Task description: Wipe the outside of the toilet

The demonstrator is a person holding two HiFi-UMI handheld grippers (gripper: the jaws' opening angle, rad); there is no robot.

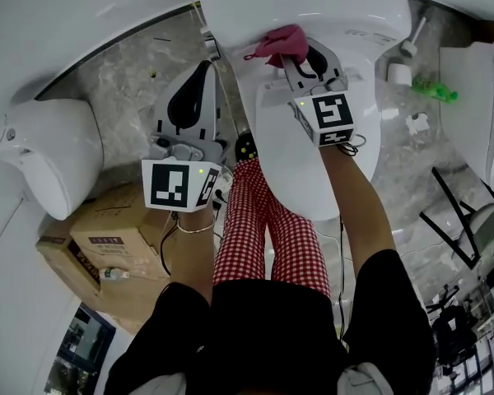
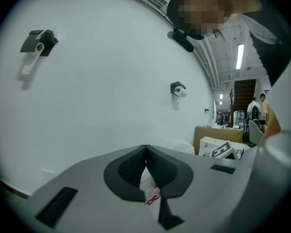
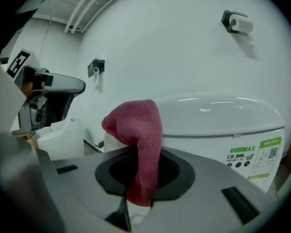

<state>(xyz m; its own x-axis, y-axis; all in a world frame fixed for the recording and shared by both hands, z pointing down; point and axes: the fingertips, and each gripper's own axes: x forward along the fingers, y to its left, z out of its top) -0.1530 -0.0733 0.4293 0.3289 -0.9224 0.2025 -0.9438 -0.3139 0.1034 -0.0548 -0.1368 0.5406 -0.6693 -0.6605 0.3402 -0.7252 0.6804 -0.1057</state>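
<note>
The white toilet (image 1: 309, 151) stands in front of me with its lid down; its tank (image 1: 313, 2) is at the top of the head view. My right gripper (image 1: 295, 52) is over the back of the seat by the tank, shut on a dark pink cloth (image 1: 278, 43). In the right gripper view the cloth (image 3: 138, 127) stands up between the jaws, with the tank (image 3: 223, 123) just behind it. My left gripper (image 1: 204, 68) hangs over the floor left of the toilet, shut with nothing in it. Its tips (image 2: 146, 148) meet and face a white wall.
A second white toilet (image 1: 53, 151) sits at the left, with cardboard boxes (image 1: 115, 237) near it. A white roll (image 1: 399, 74) and a green object (image 1: 435, 90) lie on the floor right of the toilet. My red checked trousers (image 1: 263, 229) are against the bowl's front.
</note>
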